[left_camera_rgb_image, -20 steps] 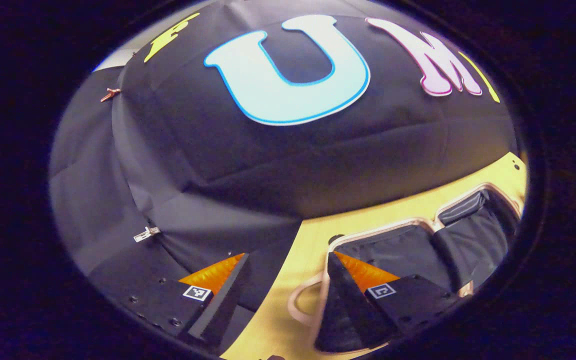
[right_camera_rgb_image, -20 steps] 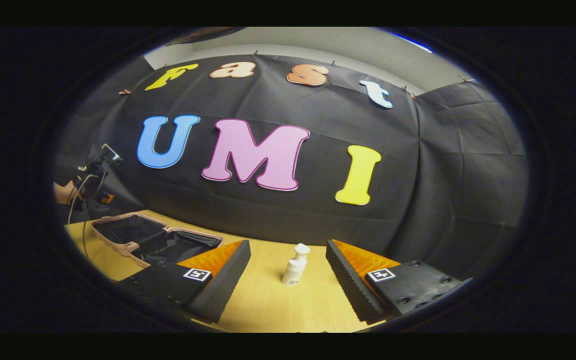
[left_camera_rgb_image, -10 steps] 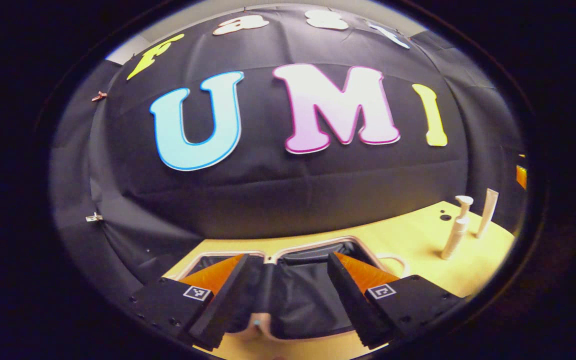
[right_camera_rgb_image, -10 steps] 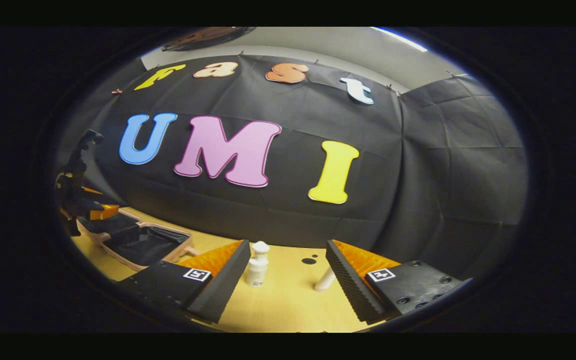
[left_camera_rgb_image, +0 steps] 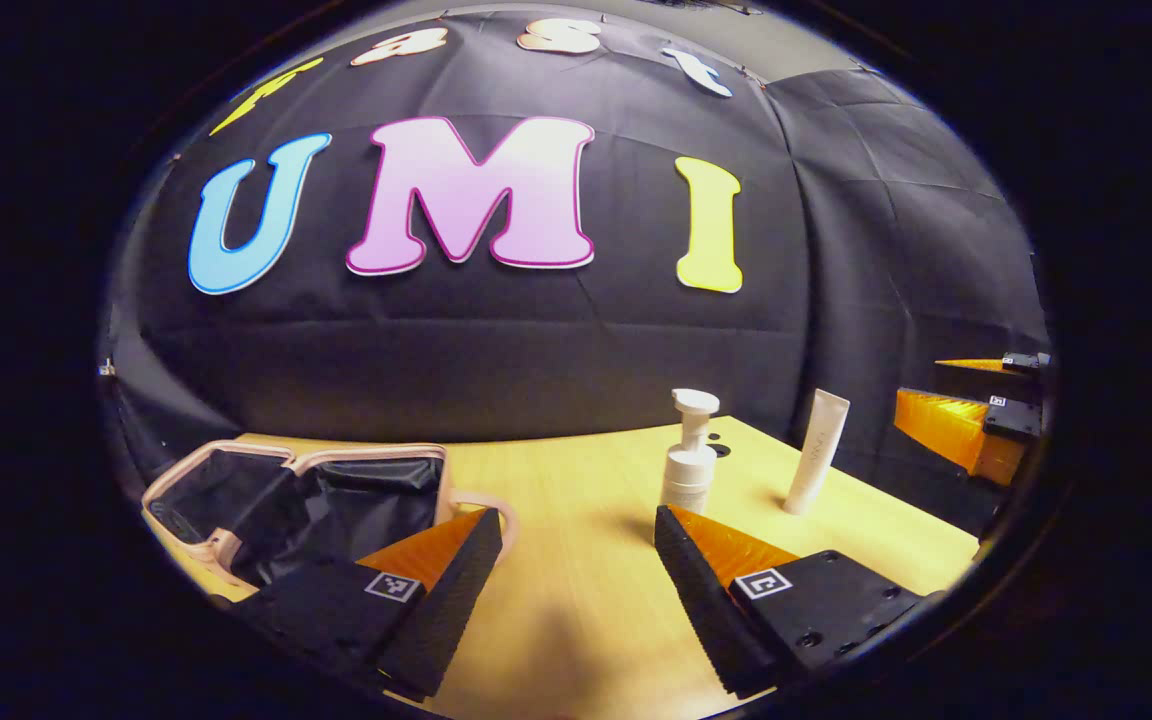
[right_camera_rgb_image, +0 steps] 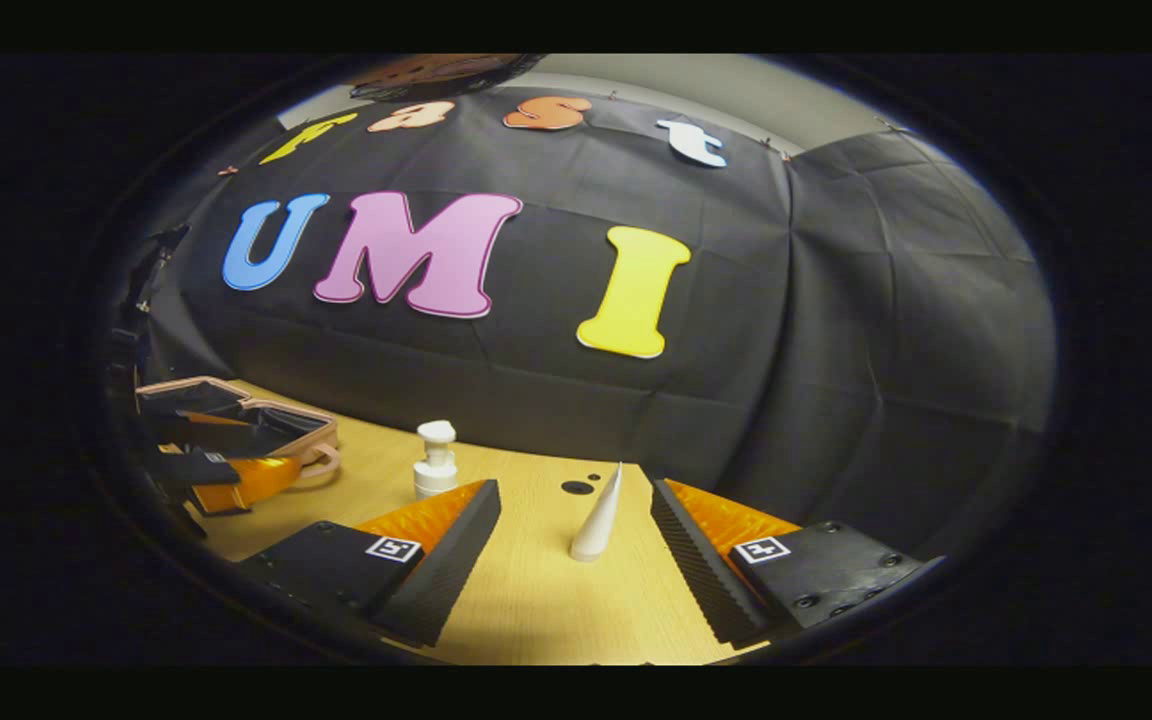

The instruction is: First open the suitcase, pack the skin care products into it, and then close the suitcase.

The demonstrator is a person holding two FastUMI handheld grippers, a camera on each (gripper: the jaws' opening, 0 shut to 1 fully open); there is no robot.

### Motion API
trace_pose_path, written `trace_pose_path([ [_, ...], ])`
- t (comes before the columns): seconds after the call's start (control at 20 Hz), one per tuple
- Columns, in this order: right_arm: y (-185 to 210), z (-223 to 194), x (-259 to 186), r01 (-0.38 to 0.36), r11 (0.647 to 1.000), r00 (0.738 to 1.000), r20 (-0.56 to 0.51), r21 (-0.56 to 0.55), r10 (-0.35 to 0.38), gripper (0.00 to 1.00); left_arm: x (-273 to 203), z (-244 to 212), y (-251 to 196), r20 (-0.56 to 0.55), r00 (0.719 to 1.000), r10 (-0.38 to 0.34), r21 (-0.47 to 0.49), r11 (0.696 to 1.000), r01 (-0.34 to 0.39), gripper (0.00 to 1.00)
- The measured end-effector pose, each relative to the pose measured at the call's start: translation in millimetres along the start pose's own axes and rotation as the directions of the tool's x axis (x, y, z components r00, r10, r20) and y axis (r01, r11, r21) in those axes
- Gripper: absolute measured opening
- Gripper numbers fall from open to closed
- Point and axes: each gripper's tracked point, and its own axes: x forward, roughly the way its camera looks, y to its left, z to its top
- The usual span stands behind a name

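Leftmost, the suitcase (left_camera_rgb_image: 296,500) lies open on the table (left_camera_rgb_image: 576,600), dark lining showing; the left tongs (left_camera_rgb_image: 576,560) hover beside it, spread wide and empty. Further right a pump bottle (left_camera_rgb_image: 688,450) and a tube (left_camera_rgb_image: 818,450) stand upright, the tube ahead of the empty, wide-open right tongs (right_camera_rgb_image: 576,540)

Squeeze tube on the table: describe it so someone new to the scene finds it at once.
Start at the wooden table in front of the black cloth wall. The open suitcase lies at one end; two white containers stand upright, apart, toward the other. The tube is the one farther from the suitcase: slim, standing on its cap, tapering to a flat sealed top, while the pump bottle has a nozzle head.
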Motion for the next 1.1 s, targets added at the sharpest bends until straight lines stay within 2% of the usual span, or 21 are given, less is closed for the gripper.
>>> trace_pose_path([
  [0.1,-12.4,-15.0,9.3,0.003,1.000,1.000,-0.024,0.024,-0.003,0.97,22.0,-13.2,-29.4,-0.011,0.997,-0.072,-0.048,0.996,0.072,0.98],
  [0.35,-31.2,-49.4,32.4,0.036,0.996,0.995,-0.098,0.076,-0.028,0.95,75.1,-34.6,-55.8,-0.050,0.993,-0.102,-0.011,0.995,0.102,0.98],
  [0.45,-31.8,-57.3,38.1,0.036,0.996,0.993,-0.113,0.079,-0.027,0.98,98.9,-38.0,-66.3,-0.057,0.991,-0.119,0.016,0.993,0.121,0.97],
  [0.7,-27.3,-73.0,49.6,0.022,0.997,0.989,-0.145,0.071,-0.011,0.98,153.9,-41.8,-79.0,-0.065,0.992,-0.112,0.038,0.993,0.115,0.97],
  [0.95,-24.6,-92.5,66.6,0.041,0.996,0.980,-0.196,0.078,-0.025,0.97,184.3,-37.2,-79.2,-0.078,0.990,-0.118,0.028,0.992,0.120,0.95],
  [1.0,-20.9,-98.8,69.6,0.038,0.996,0.976,-0.219,0.080,-0.019,0.98,187.1,-37.1,-77.4,-0.079,0.990,-0.113,0.035,0.993,0.116,0.77],
  [1.05,-16.9,-104.4,72.6,0.036,0.996,0.972,-0.235,0.080,-0.016,0.97,184.9,-37.8,-76.8,-0.085,0.989,-0.125,0.035,0.991,0.128,0.74],
  [1.1,-13.1,-107.7,76.2,0.032,0.996,0.969,-0.247,0.079,-0.011,0.97,188.8,-37.8,-79.1,-0.084,0.988,-0.130,0.034,0.991,0.133,0.66],
])
